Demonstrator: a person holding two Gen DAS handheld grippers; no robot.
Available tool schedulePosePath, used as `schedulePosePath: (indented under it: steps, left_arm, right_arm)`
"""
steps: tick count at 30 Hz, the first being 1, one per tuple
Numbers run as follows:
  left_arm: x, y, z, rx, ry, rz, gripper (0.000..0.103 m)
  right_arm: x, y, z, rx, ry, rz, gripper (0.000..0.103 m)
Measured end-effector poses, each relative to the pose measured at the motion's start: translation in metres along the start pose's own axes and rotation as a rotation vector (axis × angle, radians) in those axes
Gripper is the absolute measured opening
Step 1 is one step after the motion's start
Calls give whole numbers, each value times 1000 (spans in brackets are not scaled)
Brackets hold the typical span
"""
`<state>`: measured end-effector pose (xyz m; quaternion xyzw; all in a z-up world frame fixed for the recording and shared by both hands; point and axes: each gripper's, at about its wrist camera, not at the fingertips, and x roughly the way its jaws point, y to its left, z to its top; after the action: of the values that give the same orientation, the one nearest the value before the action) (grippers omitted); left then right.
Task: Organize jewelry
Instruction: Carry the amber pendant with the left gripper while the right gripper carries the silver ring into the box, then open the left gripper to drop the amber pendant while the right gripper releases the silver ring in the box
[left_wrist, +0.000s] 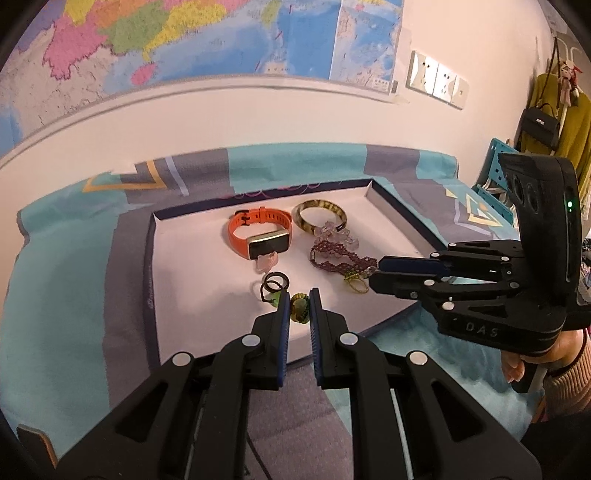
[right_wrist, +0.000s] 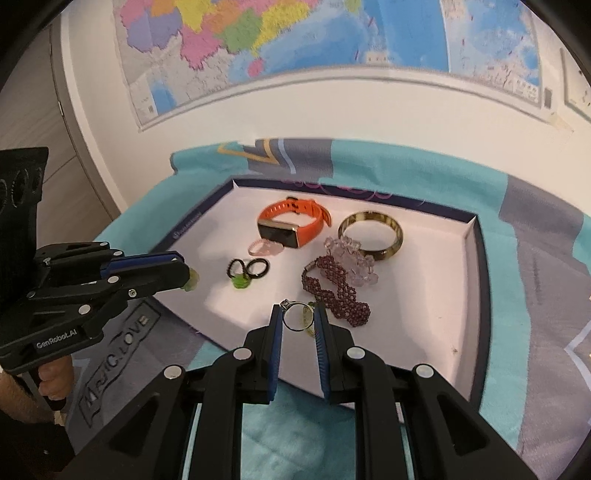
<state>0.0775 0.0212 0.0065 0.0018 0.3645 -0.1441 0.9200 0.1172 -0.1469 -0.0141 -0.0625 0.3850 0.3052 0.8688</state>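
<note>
A white tray (left_wrist: 192, 266) with a dark rim lies on a teal and grey cloth; it also shows in the right wrist view (right_wrist: 436, 295). In it lie an orange smartwatch (left_wrist: 258, 236) (right_wrist: 291, 229), a tortoiseshell bangle (left_wrist: 320, 216) (right_wrist: 371, 236), a clear crystal bracelet (right_wrist: 351, 262), a purple beaded bracelet (left_wrist: 340, 258) (right_wrist: 336, 291) and dark rings (left_wrist: 275, 282) (right_wrist: 248, 268). My left gripper (left_wrist: 298, 306) is shut on a green ornament (left_wrist: 299, 308) at the tray's near edge. My right gripper (right_wrist: 298, 319) is shut on a silver ring (right_wrist: 295, 317) above the tray's near side.
A map hangs on the white wall behind. Wall sockets (left_wrist: 437, 79) and hanging bags (left_wrist: 546, 125) are at the right. A blue rack (left_wrist: 495, 173) stands beyond the cloth's right end. A pink ring (right_wrist: 264, 248) lies by the watch.
</note>
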Motion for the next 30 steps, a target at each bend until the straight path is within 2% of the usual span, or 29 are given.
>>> schedulePosePath:
  steps: [6, 13, 16, 17, 18, 20, 22, 24, 26, 30]
  left_arm:
    - [25, 3, -3, -25, 52, -14, 11]
    - [37, 5, -7, -32, 78, -3, 12]
    - [34, 5, -8, -34, 74, 1, 15]
    - [32, 4, -9, -31, 67, 0, 19]
    - [29, 3, -10, -28, 60, 2, 29]
    - [22, 2, -11, -24, 42, 13, 41]
    - [13, -1, -15, -16, 24, 25, 45]
    - [5, -4, -20, -8, 4, 57, 60]
    - [-3, -6, -24, -2, -11, 72, 70]
    - [-20, -7, -33, -13, -52, 114, 98]
  right_arm:
    - [14, -3, -1, 19, 31, -13, 16]
    - [15, -4, -2, 35, 31, -22, 17]
    - [11, -4, -3, 43, 26, -20, 22]
    - [8, -4, -5, 45, 21, -20, 25]
    - [7, -4, -5, 46, 16, -20, 26]
    - [-1, -2, -8, 47, -1, -22, 32]
    - [-11, -1, -11, 57, -26, -29, 42]
    - [-20, 1, -15, 65, -50, -35, 55]
    - [-27, 3, -20, 66, -67, -54, 63]
    - [-41, 9, -32, 61, -93, -109, 90]
